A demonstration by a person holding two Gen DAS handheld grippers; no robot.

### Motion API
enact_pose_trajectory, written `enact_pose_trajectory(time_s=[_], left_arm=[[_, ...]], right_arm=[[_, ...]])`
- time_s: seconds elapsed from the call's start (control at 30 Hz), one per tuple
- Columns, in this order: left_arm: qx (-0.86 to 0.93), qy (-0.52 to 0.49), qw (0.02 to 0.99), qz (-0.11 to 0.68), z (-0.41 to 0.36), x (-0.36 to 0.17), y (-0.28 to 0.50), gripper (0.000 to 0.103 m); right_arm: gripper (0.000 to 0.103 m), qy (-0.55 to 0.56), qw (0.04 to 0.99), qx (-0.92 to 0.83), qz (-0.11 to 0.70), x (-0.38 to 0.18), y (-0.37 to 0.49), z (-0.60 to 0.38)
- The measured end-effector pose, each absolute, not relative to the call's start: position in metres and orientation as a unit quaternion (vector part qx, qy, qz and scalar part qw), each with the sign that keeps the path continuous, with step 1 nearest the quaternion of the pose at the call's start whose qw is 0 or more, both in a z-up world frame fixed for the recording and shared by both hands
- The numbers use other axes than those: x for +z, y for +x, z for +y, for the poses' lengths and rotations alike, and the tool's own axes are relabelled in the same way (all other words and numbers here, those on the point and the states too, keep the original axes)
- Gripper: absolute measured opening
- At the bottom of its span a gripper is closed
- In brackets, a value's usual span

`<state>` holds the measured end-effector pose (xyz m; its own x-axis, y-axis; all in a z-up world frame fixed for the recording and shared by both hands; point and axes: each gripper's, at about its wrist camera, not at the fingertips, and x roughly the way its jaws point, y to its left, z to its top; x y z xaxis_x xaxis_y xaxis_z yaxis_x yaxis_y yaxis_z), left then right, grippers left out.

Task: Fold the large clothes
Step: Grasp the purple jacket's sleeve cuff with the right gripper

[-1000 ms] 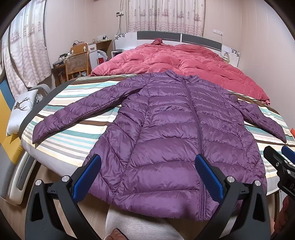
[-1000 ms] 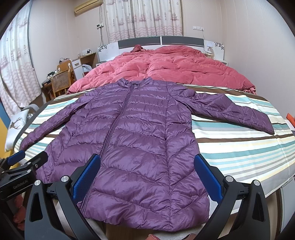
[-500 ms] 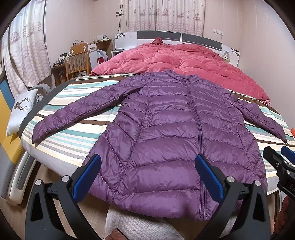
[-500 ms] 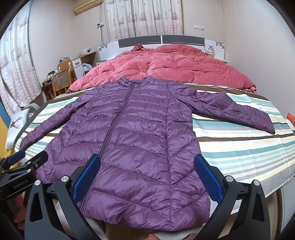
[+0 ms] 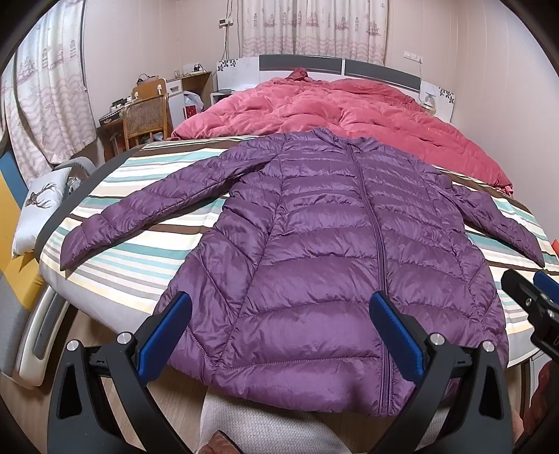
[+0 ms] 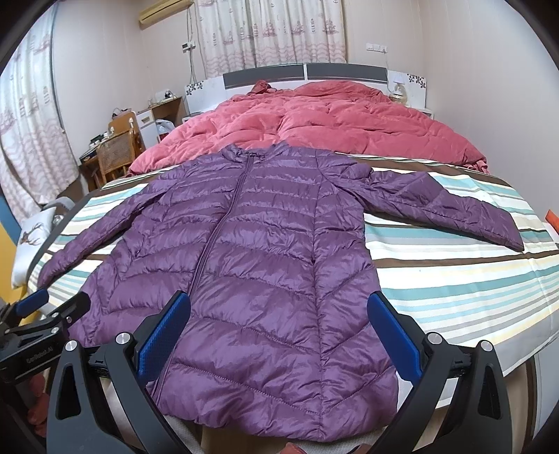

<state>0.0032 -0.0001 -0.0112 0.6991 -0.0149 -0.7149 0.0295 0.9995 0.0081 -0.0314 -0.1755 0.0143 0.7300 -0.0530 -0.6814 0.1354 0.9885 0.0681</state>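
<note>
Left gripper (image 5: 277, 324) and right gripper (image 6: 277, 324) both agape above purple jacket (image 6: 258, 265); air conditioner (image 6: 164, 10) only right-view.

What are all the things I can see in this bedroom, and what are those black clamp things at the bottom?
puffer jacket: one, purple, zipped, laid flat on the bed with both sleeves spread out, hem at the near edge.
striped bedsheet: one, cream with teal, brown and grey stripes, under the jacket.
quilt: one, pinkish red, rumpled at the head of the bed.
headboard: one, white and grey, against the far wall.
wicker chair: one, brown, by the desk to the left of the bed.
deer cushion: one, white, beside the bed on the left.
curtains: pale, patterned, behind the headboard.
left gripper: one, black with blue pads, open, near the hem.
right gripper: one, same build, open, near the hem.
</note>
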Motion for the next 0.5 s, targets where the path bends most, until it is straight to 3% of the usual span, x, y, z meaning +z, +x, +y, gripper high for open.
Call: enact_pose_trajectory(time_s=[0.3, 0.5], left_arm=[[-0.017, 0.011, 0.916, 0.400, 0.001, -0.018, 0.020, 0.101], [-0.013, 0.038, 0.910, 0.412, 0.003, -0.030, 0.047, 0.101]], right_arm=[[0.100, 0.073, 0.928, -0.017, 0.365, -0.002, -0.010, -0.195], [0.100, 0.077, 0.907, -0.063, 0.409, -0.023, 0.014, -0.228]])
